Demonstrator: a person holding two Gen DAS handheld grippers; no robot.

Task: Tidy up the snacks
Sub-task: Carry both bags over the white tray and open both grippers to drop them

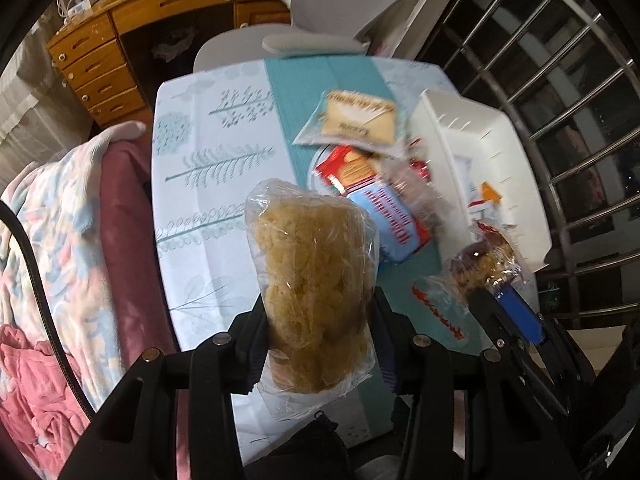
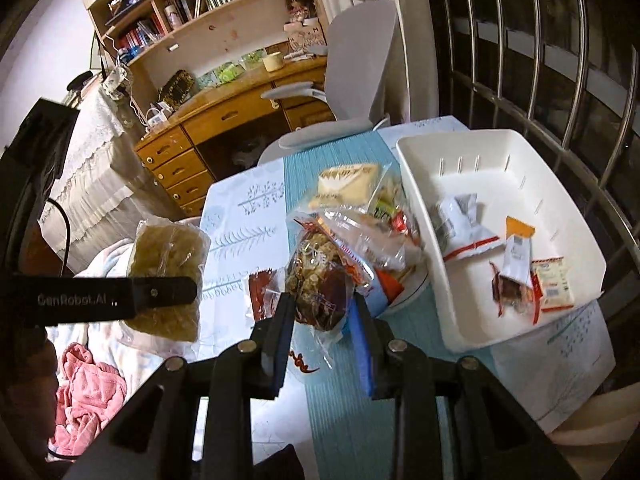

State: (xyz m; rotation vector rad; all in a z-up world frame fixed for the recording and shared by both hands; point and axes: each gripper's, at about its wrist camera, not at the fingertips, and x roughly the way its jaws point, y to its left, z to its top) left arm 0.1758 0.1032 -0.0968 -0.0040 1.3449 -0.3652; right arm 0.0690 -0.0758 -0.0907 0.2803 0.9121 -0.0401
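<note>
My left gripper (image 1: 320,320) is shut on a clear bag of yellow crispy snacks (image 1: 312,272), held up above the table. The same bag (image 2: 168,264) and the left gripper (image 2: 160,292) show at the left of the right wrist view. My right gripper (image 2: 322,316) is shut on a clear bag of brown and dark red mixed snacks (image 2: 320,280), lifted over the snack pile (image 2: 360,224). In the left wrist view that bag (image 1: 484,256) hangs from the right gripper (image 1: 508,312) at the right. A white basket (image 2: 500,152) holds several small packets.
More packets, among them a cream one (image 1: 360,120), lie heaped on a plate (image 2: 408,292) on the teal runner (image 2: 304,168). A grey office chair (image 2: 360,60) and a wooden desk (image 2: 224,120) stand behind the table. Metal window bars (image 2: 540,60) run along the right, bedding (image 1: 72,220) on the left.
</note>
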